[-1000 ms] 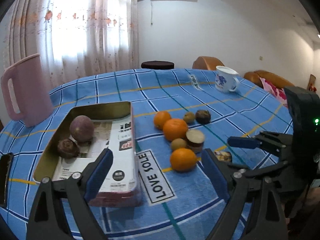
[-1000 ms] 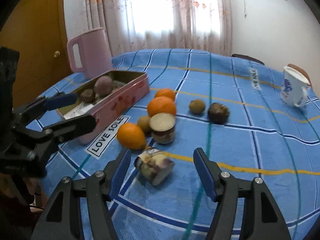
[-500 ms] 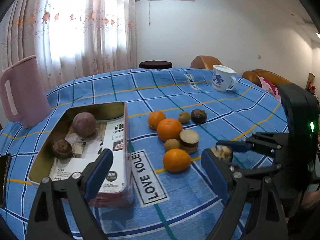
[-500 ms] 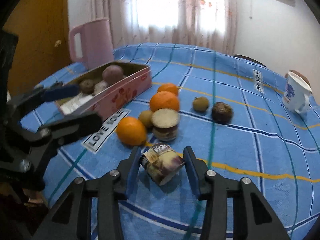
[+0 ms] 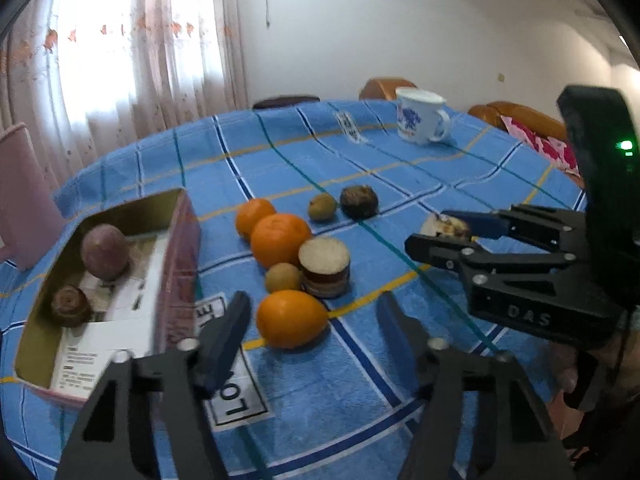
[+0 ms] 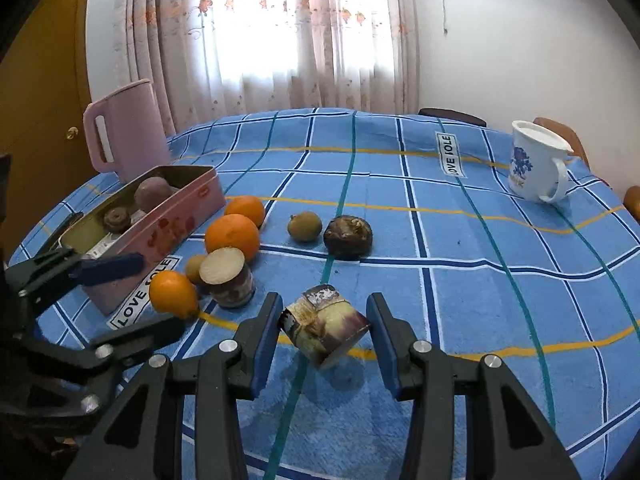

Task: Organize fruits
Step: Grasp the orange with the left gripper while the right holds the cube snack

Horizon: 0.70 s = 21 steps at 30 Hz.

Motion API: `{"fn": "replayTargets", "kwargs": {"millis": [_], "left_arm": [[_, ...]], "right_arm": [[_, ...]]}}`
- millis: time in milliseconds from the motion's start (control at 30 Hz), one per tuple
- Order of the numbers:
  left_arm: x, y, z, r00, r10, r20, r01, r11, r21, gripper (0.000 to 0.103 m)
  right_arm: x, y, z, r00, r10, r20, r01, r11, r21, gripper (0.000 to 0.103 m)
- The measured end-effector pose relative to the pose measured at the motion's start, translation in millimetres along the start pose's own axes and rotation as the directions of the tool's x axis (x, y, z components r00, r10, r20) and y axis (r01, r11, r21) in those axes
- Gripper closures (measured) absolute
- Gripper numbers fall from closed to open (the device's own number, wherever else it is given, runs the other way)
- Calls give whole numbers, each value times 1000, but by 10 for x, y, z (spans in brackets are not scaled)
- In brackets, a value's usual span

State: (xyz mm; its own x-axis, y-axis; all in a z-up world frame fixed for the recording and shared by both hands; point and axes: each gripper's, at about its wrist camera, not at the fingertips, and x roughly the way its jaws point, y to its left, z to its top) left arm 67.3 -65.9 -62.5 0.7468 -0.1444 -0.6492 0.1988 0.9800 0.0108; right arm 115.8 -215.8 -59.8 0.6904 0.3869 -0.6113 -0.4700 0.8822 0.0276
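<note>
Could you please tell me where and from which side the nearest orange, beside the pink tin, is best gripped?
Grip the nearest orange across its shorter middle, coming from the near, open side. It is oval, lying lengthwise; the pink rectangular tin and small brown fruit crowd its left and far sides.

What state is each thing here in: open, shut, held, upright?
Tin box, open, two fruits inside.
Cut fruit chunk, gripped.
Right gripper, jaws just closed, shut on the chunk.
Left gripper, open, jaws just closing around the near orange, not touching.
Mug, upright.
Pitcher, upright.
</note>
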Motion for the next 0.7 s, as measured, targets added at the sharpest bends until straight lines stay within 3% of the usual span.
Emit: {"fn": "replayTargets", "kwargs": {"millis": [267, 433, 500, 700], "left_arm": [[154, 10, 81, 998, 41, -44, -40, 999, 21, 45], [184, 35, 80, 997, 52, -59, -51, 998, 26, 51], [161, 61, 62, 997, 60, -56, -59, 998, 27, 59], [210, 78, 49, 995, 49, -89, -45, 998, 42, 60]], "right_arm": [[-7, -14, -22, 1000, 19, 4, -19, 1000, 6, 57], [-6, -16, -19, 1000, 17, 6, -18, 1000, 8, 57], [-7, -15, -19, 1000, 17, 8, -17, 1000, 7, 57], [-5, -15, -22, 1000, 15, 4, -15, 1000, 3, 57]]}}
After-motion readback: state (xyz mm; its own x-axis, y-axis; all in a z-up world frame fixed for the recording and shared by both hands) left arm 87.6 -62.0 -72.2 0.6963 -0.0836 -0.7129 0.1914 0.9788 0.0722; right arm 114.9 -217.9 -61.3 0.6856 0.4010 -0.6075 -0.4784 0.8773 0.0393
